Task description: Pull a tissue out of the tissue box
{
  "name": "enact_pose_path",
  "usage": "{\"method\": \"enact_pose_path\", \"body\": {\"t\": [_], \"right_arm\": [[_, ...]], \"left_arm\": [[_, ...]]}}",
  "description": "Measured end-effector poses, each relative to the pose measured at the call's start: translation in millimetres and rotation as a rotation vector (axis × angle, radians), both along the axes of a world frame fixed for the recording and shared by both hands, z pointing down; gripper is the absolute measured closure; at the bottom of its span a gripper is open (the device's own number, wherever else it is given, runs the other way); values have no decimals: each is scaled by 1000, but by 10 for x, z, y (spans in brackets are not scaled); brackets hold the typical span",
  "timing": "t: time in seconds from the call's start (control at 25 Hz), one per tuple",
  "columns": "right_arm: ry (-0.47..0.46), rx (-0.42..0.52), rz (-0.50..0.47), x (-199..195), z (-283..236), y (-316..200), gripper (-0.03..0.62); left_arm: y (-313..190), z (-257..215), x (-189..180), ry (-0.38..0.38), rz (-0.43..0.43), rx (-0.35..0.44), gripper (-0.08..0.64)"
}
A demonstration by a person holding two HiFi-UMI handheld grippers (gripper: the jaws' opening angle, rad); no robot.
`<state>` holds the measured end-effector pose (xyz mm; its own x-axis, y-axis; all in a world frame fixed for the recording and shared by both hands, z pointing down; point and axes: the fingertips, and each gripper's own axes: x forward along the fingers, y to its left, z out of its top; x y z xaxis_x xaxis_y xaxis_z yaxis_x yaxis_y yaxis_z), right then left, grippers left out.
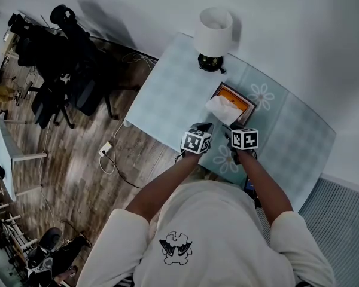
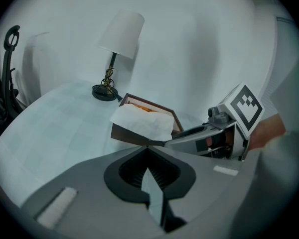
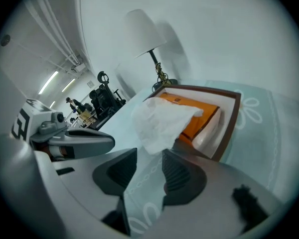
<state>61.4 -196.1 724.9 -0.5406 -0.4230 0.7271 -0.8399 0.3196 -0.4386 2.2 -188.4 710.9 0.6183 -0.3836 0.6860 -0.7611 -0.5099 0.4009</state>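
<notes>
A brown tissue box [image 1: 252,106] with an orange lining sits on the pale blue tablecloth [image 1: 170,97]. A white tissue [image 1: 223,109] is draped over the box's near edge, its loose end hanging toward me. Both grippers are just in front of the box. My right gripper [image 1: 231,131] is open; in the right gripper view [image 3: 149,154] the tissue [image 3: 159,121] ends right at the mouth of the gap, with no pad pressing on it. My left gripper [image 2: 148,146] is shut and empty, its tip close to the box's front wall [image 2: 123,133] below the tissue [image 2: 142,122].
A table lamp [image 1: 213,37] with a white shade stands behind the box near the wall. The table's left edge [image 1: 145,124] drops to a wooden floor with office chairs [image 1: 66,82], cables and a power strip [image 1: 105,149]. Flower prints mark the cloth.
</notes>
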Motion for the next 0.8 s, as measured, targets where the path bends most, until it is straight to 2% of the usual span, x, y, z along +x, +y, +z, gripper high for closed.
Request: {"method": "enact_pose_path", "body": {"t": [0.04,0.12,0.44,0.64,0.8], "right_arm": [[12,2,23,44,5,-15,430],[31,15,60,116,-31,-47,577],[62,50,28,116,-131,8,578],[11,50,12,36,-170,19,577],[12,41,-9,-12,-166,53,577]], "left_arm": [[-1,-3,8,0,3,0,555],[2,-15,20,2,6,1,555],[6,-54,27,14,-1,6,555],[19,-72,34,10,6,9,555],[35,-72,11,11,3,7,555]]}}
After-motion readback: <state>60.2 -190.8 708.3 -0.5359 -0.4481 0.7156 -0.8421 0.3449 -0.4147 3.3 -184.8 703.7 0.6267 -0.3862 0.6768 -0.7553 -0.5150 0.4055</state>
